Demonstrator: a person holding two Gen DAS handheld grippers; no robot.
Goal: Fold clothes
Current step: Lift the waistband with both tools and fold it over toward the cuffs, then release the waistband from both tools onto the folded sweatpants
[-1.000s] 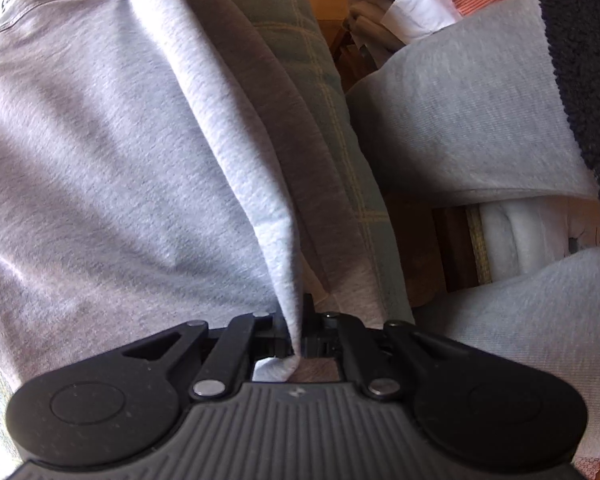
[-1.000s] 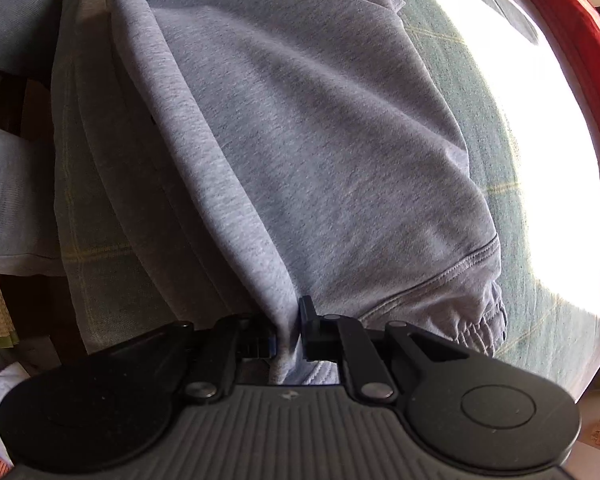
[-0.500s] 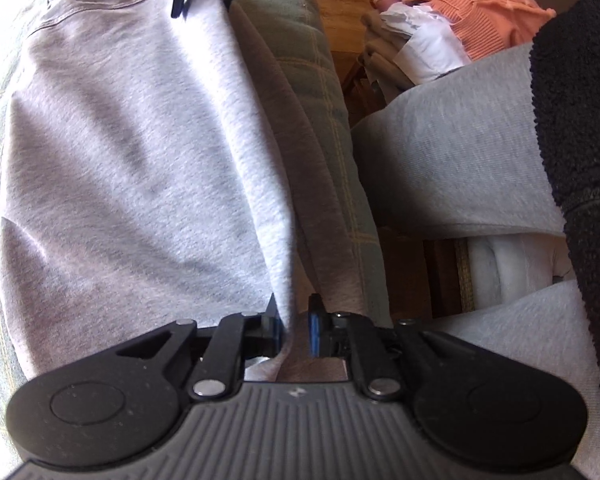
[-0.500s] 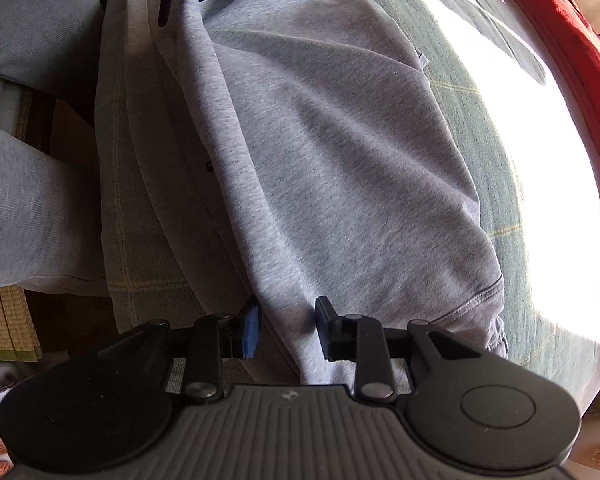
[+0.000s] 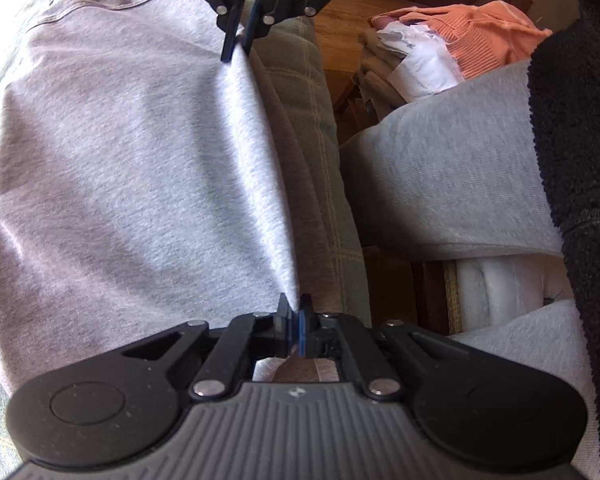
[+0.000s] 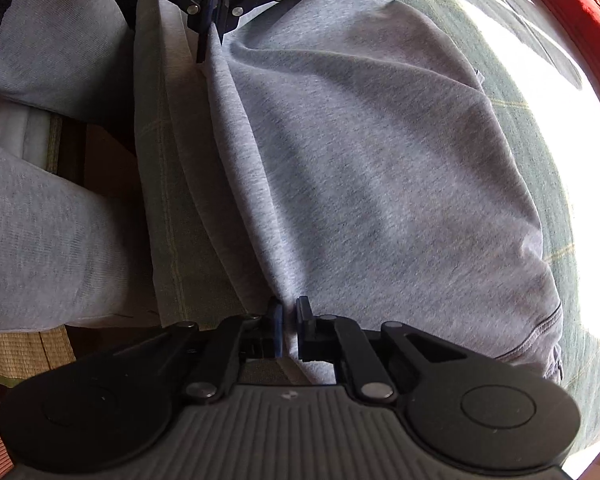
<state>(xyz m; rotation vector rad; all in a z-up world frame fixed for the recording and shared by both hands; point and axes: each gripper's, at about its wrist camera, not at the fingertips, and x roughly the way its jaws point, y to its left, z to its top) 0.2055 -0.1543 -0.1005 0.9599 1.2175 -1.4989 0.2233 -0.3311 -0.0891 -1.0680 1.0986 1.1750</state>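
Green checked bedcover (image 5: 320, 128) under a grey garment (image 5: 140, 180), its edge pinched in both closed claws, left claw (image 5: 295, 312), right claw (image 6: 287, 312).

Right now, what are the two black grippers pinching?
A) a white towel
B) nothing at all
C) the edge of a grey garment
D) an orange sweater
C: the left gripper and the right gripper are each shut on the near edge of the grey garment, which lies on green checked bedding.

Heather-grey garment (image 5: 132, 184) on green cover (image 5: 320, 128) (thin yellow check), orange knit (image 5: 488, 36) beyond.
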